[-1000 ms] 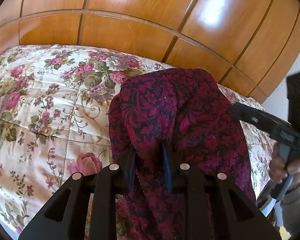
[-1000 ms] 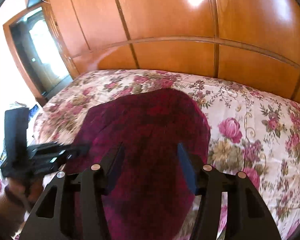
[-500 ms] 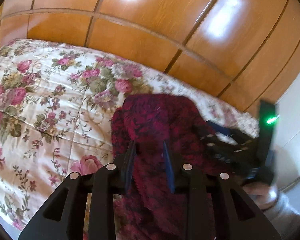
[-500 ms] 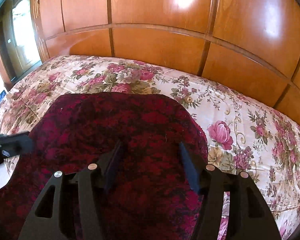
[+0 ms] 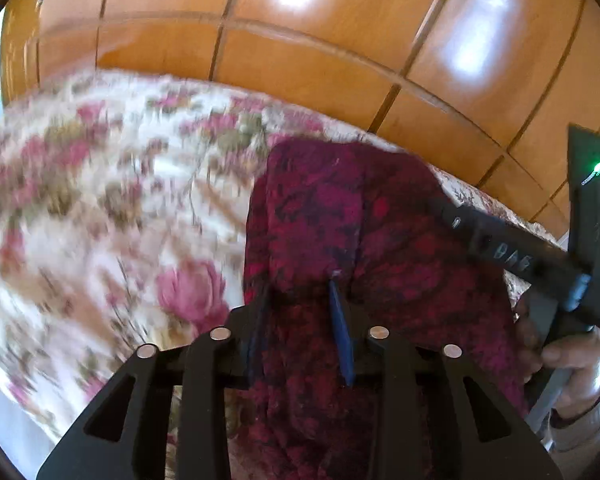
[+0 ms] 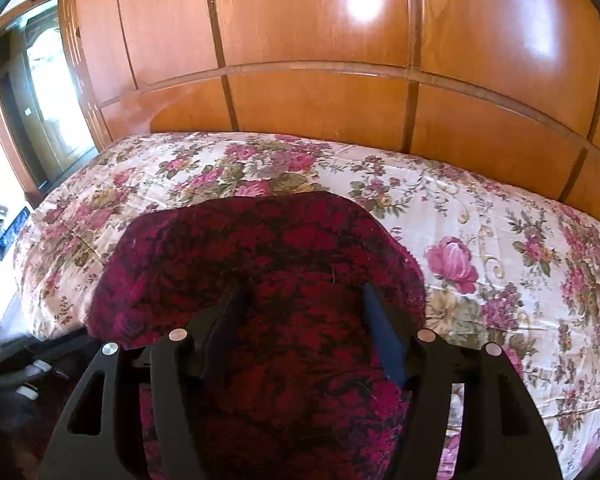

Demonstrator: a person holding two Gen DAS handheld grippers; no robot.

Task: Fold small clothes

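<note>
A dark red patterned garment (image 5: 340, 216) lies on the floral bedspread (image 5: 100, 208). My left gripper (image 5: 300, 292) is shut on a fold of it, with cloth bunched between the blue pads. In the right wrist view the same garment (image 6: 260, 248) spreads flat under my right gripper (image 6: 304, 296), whose jaws stand wide open above the cloth and hold nothing. The right gripper (image 5: 452, 216) also shows in the left wrist view, with the person's hand on its handle at the right.
A glossy wooden headboard wall (image 6: 320, 92) runs behind the bed. A doorway (image 6: 40, 92) opens at the far left. The bed's left edge (image 6: 24, 280) drops to the floor, where small items lie.
My left gripper has swung sideways with the cloth in it; its view is blurred. The right gripper has moved over the garment, still open. The garment's near part has bunched up.
</note>
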